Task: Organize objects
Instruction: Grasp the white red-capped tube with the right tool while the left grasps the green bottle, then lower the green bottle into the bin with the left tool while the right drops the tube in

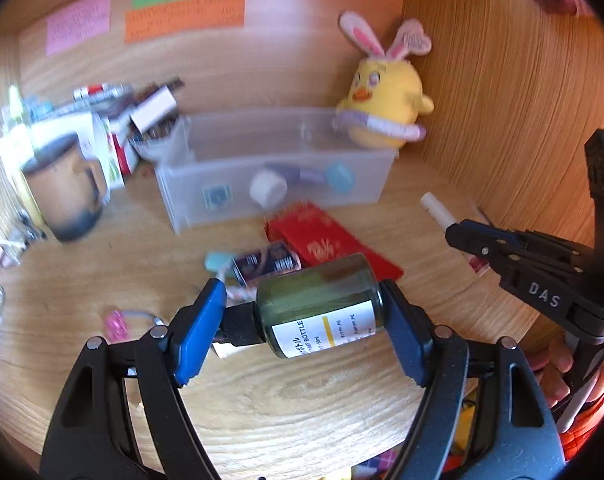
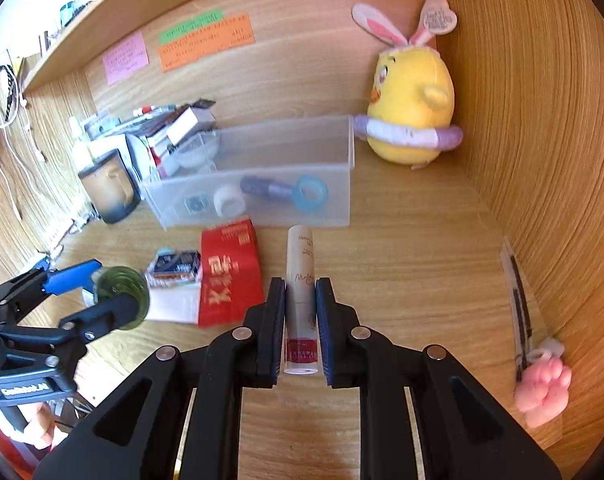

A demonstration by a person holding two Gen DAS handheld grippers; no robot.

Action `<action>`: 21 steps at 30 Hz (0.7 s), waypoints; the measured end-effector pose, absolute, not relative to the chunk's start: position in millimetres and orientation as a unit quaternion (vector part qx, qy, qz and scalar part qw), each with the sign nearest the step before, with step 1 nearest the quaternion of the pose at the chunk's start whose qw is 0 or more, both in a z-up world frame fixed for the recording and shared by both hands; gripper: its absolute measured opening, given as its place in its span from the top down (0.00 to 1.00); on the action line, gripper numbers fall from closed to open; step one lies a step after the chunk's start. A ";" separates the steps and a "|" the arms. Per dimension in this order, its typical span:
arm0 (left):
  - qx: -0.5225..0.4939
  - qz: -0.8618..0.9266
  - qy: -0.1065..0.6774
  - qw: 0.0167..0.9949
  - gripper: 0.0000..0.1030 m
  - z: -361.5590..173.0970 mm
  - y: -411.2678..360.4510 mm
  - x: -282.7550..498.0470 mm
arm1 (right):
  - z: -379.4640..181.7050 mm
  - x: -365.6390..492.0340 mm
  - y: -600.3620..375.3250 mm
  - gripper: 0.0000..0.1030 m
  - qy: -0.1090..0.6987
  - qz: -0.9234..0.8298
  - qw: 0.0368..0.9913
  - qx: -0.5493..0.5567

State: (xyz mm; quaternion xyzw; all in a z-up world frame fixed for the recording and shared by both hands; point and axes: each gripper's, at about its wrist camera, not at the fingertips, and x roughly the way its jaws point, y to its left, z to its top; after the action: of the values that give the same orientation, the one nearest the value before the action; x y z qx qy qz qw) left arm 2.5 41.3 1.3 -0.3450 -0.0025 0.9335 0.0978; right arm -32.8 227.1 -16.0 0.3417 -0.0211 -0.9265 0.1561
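While the left gripper clamps a dark green bottle lengthwise, cap against the left pad and base against the right, the bottle hangs above the wooden desk, in front of a red packet and a clear plastic bin

In the right wrist view, the right gripper is clenched on a slim cream tube pointing toward the bin; a yellow plush chick stands just beside the bin's right end
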 end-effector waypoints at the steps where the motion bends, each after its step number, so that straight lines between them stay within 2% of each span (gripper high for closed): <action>1: -0.339 0.936 -0.003 0.097 0.26 6.0 39.6 1.7 | -12.2 -34.3 226.2 0.86 -0.023 -0.928 0.158 0.337; 21: -0.279 0.958 -0.027 0.065 0.25 55.5 11.8 -68.2 | 35.8 -88.5 195.9 0.86 -0.020 -0.941 0.196 0.275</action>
State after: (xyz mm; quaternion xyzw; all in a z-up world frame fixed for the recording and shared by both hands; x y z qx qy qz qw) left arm -68.2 11.8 55.5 -0.2787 -0.0273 0.9578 0.0651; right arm -88.5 195.9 35.8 0.2754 -0.0201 -0.9409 0.1963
